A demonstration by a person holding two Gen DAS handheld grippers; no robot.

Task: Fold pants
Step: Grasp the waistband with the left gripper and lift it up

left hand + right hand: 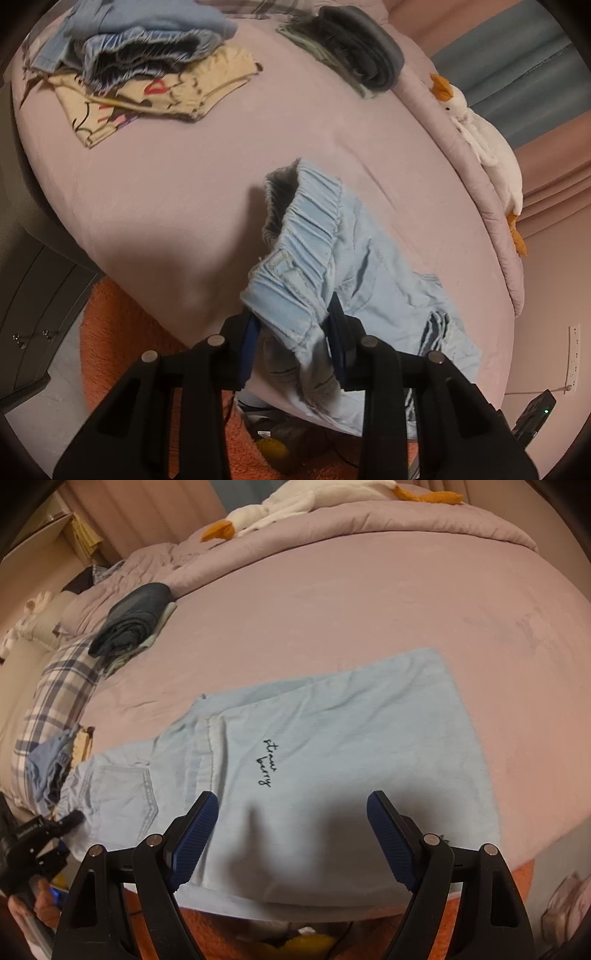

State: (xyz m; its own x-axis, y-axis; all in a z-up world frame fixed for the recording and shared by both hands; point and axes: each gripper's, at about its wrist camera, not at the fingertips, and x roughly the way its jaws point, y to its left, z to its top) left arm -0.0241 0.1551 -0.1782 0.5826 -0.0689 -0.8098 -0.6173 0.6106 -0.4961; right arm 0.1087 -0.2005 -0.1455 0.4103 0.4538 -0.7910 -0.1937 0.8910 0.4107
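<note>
Denim pants (332, 760) read "straw berry"; left claw (295, 332) pinches waistband, right claw (291, 834) agape.

Pink-sheeted bed (207, 177), orange rug (122, 332) below, pink curtains (554, 177) behind.

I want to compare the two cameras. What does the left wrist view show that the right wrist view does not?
Only the left wrist view: the left gripper shut on the waistband, and a folded cream garment.
Only the right wrist view: the open right gripper above the pants leg, and the embroidered words.
Both: the pants, the bed, the plush goose and the dark folded clothes.
</note>
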